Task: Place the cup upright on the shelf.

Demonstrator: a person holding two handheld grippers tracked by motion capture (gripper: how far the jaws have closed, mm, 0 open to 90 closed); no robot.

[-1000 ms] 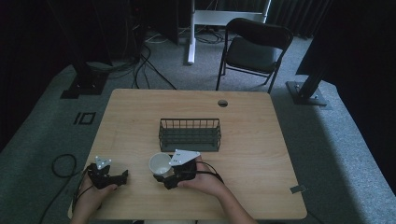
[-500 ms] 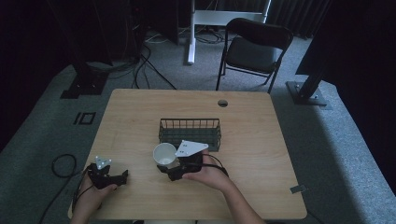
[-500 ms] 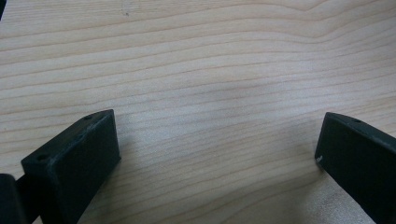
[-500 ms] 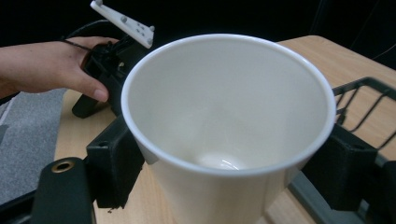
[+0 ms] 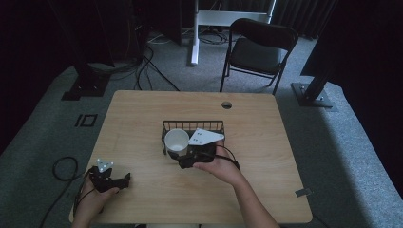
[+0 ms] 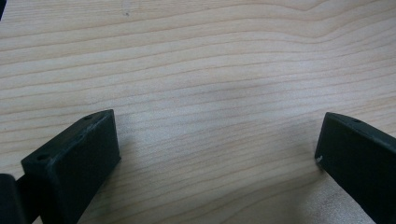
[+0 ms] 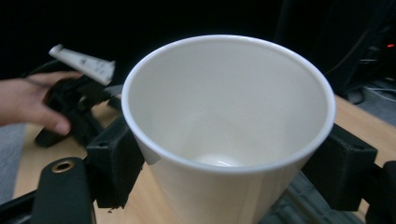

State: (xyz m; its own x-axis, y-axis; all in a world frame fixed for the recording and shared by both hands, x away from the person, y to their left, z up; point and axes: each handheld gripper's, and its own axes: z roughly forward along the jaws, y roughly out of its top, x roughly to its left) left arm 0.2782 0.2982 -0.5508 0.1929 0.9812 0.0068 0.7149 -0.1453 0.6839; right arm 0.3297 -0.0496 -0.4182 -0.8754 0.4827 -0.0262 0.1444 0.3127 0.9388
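Clamped between the right claw (image 7: 224, 158) was a white cup (image 7: 229, 121), upright, mouth up and empty, one black jaw pressed to each side of its wall a little below the rim. In the high view the cup (image 5: 177, 141) hung at the near-left corner of the wire basket (image 5: 216, 124), its body over or just beside the basket's near rim; which of the two, I could not tell. The left claw (image 5: 116, 183) rested low over the bare tabletop (image 5: 142, 114) near the front-left corner, well apart from the cup, jaws spread wide with nothing between them.

The likeliest trouble, as I judged it, was the cup's smooth tapered wall: gripped only on two narrow patches, it could slip downward or swing if the hand tipped. A second risk was the basket's wire edge; a low pass could catch the cup's base on it, knocking the cup askew or shoving the light basket across the tabletop. Releasing while the cup straddled the rim would probably topple it.
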